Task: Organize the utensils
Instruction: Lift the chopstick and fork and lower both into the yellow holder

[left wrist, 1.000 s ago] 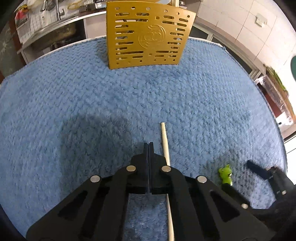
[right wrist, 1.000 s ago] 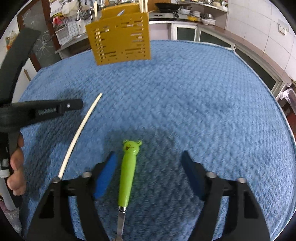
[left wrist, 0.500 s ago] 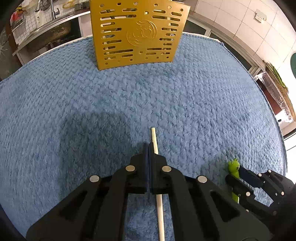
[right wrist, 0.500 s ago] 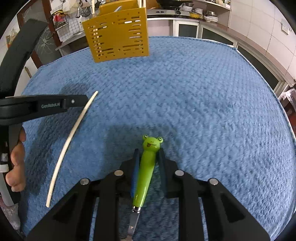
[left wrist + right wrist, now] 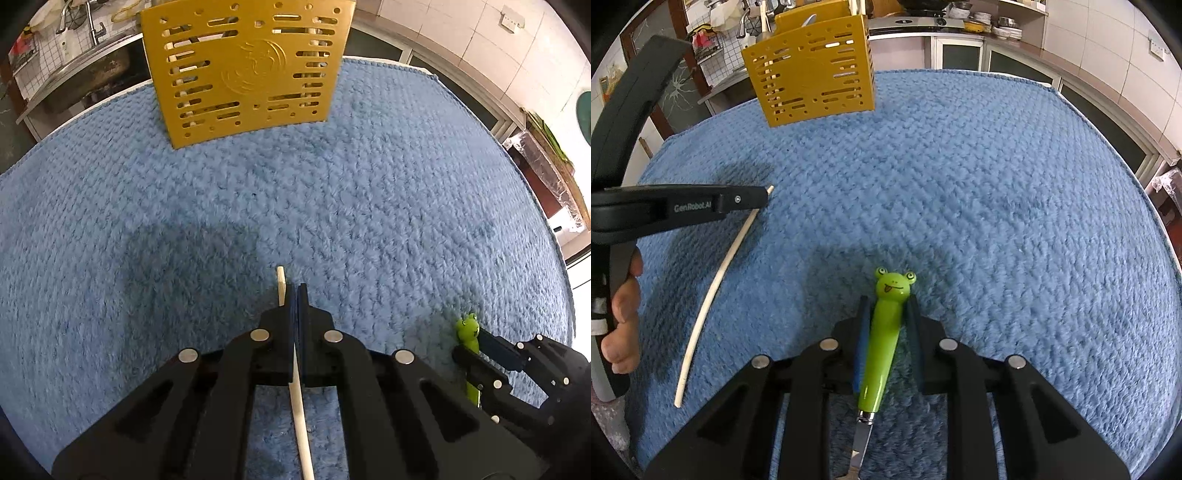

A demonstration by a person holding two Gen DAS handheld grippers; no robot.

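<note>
A blue towel (image 5: 997, 192) covered the table, with a yellow slotted utensil holder (image 5: 812, 74) standing at its far edge. The right gripper (image 5: 886, 314), its jaws having just been closing, pinched the frog-headed green handle of a utensil (image 5: 882, 350) lying on the towel. The left gripper's (image 5: 294, 295) jaws were pressed together, with the pale chopstick (image 5: 713, 291) lying under them. The glossy, tapered handle could probably slip or swivel when lifted. The chopstick was thin and long.
</note>
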